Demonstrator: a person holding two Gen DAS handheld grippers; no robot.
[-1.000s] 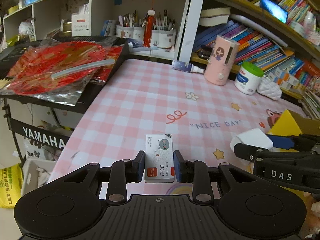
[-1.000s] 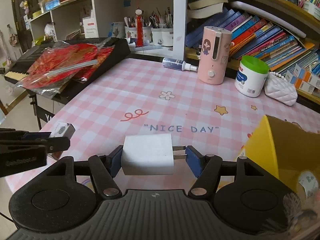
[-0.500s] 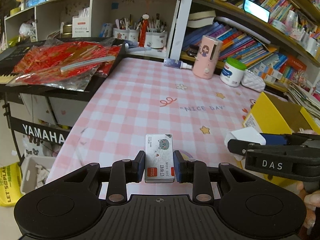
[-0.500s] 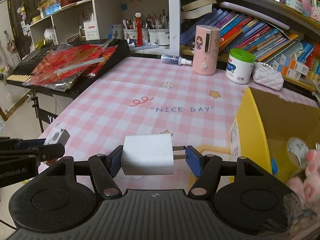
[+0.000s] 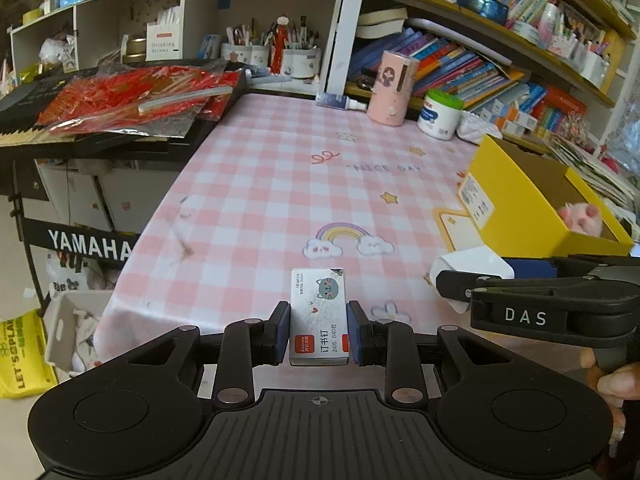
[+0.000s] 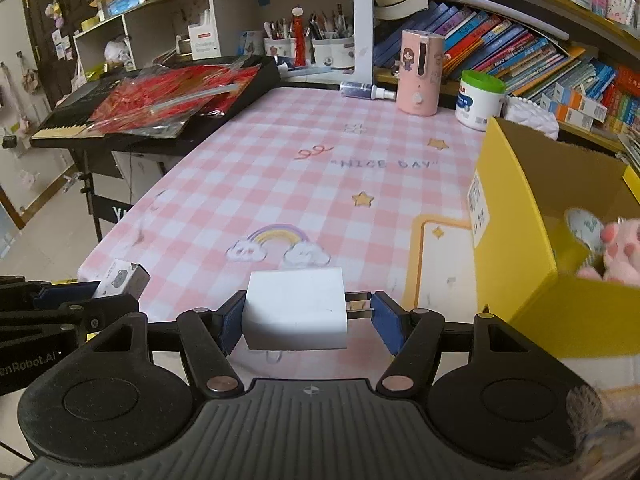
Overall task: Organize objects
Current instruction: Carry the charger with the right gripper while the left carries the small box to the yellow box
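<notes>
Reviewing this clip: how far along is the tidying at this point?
Done: a pink plush toy already lies in the yellow box. In hand: the left gripper is shut on a small box of staples, and the right gripper clamps a white charger plug; both are above the table, short of the box. Left: neither item is in the box yet.

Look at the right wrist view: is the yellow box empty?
No, the yellow box holds a pink plush toy and a round white item.
</notes>
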